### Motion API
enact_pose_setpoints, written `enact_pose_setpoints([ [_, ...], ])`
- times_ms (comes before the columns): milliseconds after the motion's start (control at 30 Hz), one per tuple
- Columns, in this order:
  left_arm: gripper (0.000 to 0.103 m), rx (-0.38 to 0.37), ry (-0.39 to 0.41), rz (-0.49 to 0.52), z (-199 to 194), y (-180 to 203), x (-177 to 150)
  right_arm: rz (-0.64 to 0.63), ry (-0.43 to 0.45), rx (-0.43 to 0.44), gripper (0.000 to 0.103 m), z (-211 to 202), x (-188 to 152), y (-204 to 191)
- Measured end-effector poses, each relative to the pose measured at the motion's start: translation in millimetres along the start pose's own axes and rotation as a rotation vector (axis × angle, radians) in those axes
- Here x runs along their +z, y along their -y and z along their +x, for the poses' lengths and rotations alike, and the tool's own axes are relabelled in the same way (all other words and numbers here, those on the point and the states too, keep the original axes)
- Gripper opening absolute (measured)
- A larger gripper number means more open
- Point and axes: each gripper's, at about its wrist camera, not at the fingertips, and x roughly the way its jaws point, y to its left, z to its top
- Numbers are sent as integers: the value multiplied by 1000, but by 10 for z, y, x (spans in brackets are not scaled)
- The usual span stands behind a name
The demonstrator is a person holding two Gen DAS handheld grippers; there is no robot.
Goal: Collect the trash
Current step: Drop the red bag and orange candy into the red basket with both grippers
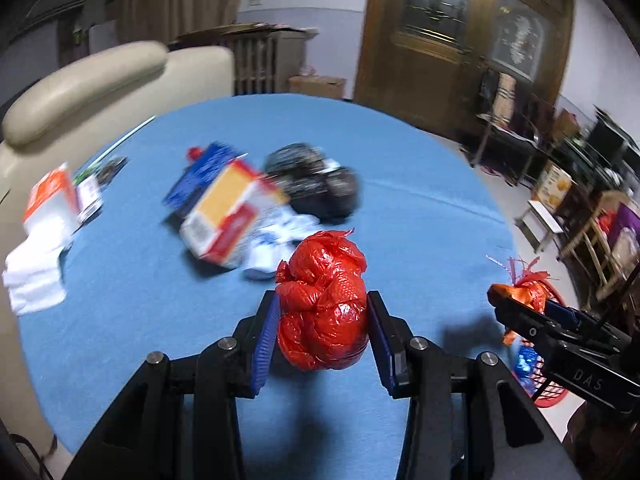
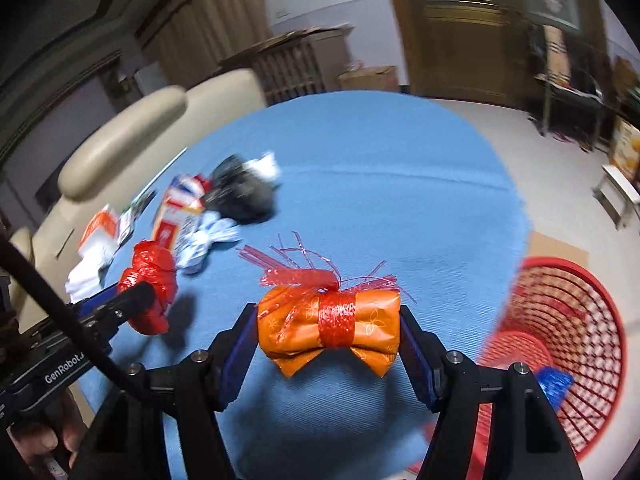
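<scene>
Left gripper [image 1: 322, 320] clamps a red bag [image 1: 324, 304] above the blue table [image 1: 420, 216]. Right gripper [image 2: 328, 336] clamps an orange bundle [image 2: 332, 328] near the table edge, red basket [image 2: 568, 332] on the floor just beside. More trash [image 1: 240, 204] lies across the table.

Glossy crinkled plastic bag [image 1: 323, 312], matt tablecloth [image 1: 420, 208]

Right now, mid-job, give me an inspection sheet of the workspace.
Surface: blue table, partly covered.
Job's things: red bag; orange bundle; red basket beside the table, on the floor.
Clutter: boxes, black bag, white paper.
Grippers: left gripper shut on red bag; right gripper shut on orange bundle.
Cables: black cable by left gripper.
Surroundings: cream chair, wooden door.
</scene>
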Motion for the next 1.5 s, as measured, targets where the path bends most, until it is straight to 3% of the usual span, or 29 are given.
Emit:
enact_pose_setpoints([
  [333, 45, -115, 15, 134, -23, 825, 119, 210, 29, -155, 70, -426, -242, 1114],
  [500, 45, -167, 16, 193, -30, 1209, 131, 282, 18, -205, 71, -477, -361, 1457],
  [567, 45, -187, 14, 211, -14, 1330, 148, 304, -2, -216, 72, -462, -393, 1549],
  [700, 45, -229, 1, 263, 19, 1610, 137, 337, -30, -247, 85, -443, -449, 1685],
  [1300, 45, -368, -115, 455, 248, 2669, -70, 512, 115, -272, 86, -970, -523, 2301],
  [1367, 47, -374, -139, 463, 314, 2745, -70, 522, 123, -273, 86, -994, -530, 2345],
  [1400, 55, -377, -156, 468, 352, 2776, -76, 528, 126, -273, 86, -1001, -535, 2362],
  [1433, 72, -367, -167, 474, 388, 2796, -81, 533, 129, -273, 86, -1009, -540, 2381],
  [1500, 80, -332, -165, 483, 433, 2806, -93, 541, 130, -271, 86, -1012, -548, 2409],
])
